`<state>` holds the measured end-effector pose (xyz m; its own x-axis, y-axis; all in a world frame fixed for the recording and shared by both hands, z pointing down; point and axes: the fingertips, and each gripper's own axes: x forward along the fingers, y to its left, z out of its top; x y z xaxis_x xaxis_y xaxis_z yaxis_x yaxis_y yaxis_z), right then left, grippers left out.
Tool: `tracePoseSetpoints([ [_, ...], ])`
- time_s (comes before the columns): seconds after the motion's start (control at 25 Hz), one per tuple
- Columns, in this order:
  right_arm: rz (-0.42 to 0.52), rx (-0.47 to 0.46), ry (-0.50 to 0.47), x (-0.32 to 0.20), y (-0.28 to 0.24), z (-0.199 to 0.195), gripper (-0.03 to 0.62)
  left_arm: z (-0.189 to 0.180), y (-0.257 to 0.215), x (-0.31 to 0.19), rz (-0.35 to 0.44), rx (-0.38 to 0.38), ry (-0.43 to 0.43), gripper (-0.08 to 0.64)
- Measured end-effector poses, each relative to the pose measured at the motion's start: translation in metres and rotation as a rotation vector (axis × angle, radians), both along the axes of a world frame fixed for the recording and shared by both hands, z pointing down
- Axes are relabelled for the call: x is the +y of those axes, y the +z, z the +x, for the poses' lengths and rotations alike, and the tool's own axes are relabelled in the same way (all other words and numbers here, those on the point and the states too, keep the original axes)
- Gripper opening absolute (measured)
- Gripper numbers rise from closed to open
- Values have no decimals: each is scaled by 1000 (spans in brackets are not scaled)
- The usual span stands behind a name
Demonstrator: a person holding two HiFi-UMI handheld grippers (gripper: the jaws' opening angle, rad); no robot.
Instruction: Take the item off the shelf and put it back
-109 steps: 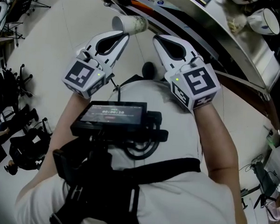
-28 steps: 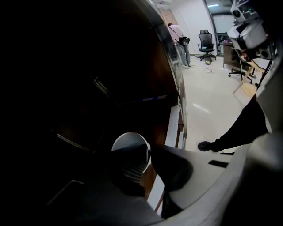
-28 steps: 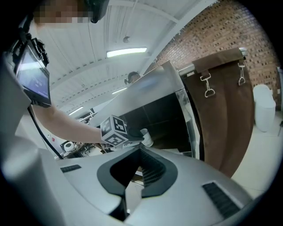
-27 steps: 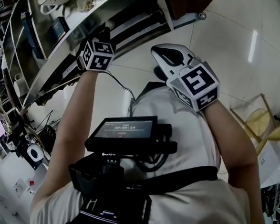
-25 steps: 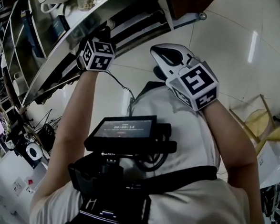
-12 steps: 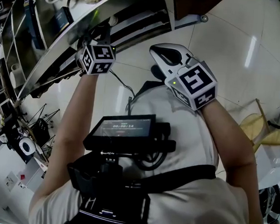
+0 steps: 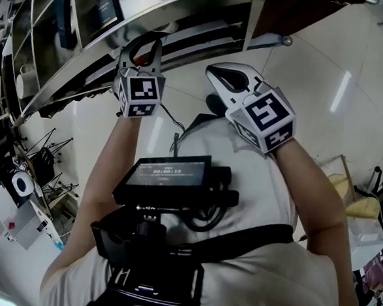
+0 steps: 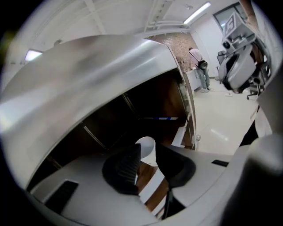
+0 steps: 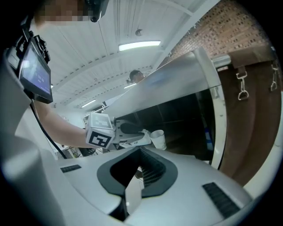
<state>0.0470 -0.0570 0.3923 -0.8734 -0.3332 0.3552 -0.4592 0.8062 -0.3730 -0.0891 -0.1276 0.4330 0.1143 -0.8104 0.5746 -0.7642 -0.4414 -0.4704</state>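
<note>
A white paper cup (image 8: 145,143) stands on the dark lower level of the metal shelf (image 8: 88,75), just past my left gripper's tips. My left gripper (image 8: 147,156) is open, its pads apart and off the cup. The right gripper view shows the same: the left gripper (image 9: 148,134) reaches under the shelf edge and the cup (image 9: 158,139) sits right at its tips. In the head view the left gripper (image 7: 150,40) points up at the shelf rim (image 7: 86,63). My right gripper (image 7: 214,69) hovers beside it, shut and holding nothing.
Mugs and a dark box (image 7: 113,9) sit on the shelf's upper level. A brown wooden panel (image 9: 256,110) stands at the shelf's right end. Tripods and gear (image 7: 20,170) crowd the floor at left. A person (image 8: 201,73) stands far off.
Several seconds ago the left gripper held the cup in the air. Within the last second it has drawn back slightly from under the shelf edge, so its jaws show. The right gripper has barely moved.
</note>
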Motion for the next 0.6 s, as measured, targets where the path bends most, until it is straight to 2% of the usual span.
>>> tracePoseSetpoints([
  [0.08,11,1,-42,-1,-4,-12,8,0,-8,15,-9,67,-22,116],
  [0.24,50,-7,-148,-6,-16,-43,8,-17,-27,46,13,204,-112,19],
  [0.52,134,-82,-368,-3,-56,-106,8,-44,-87,91,145,524,-269,5],
  [0.6,152,-108,-437,4,-69,-126,8,-56,-98,106,198,576,-303,5],
])
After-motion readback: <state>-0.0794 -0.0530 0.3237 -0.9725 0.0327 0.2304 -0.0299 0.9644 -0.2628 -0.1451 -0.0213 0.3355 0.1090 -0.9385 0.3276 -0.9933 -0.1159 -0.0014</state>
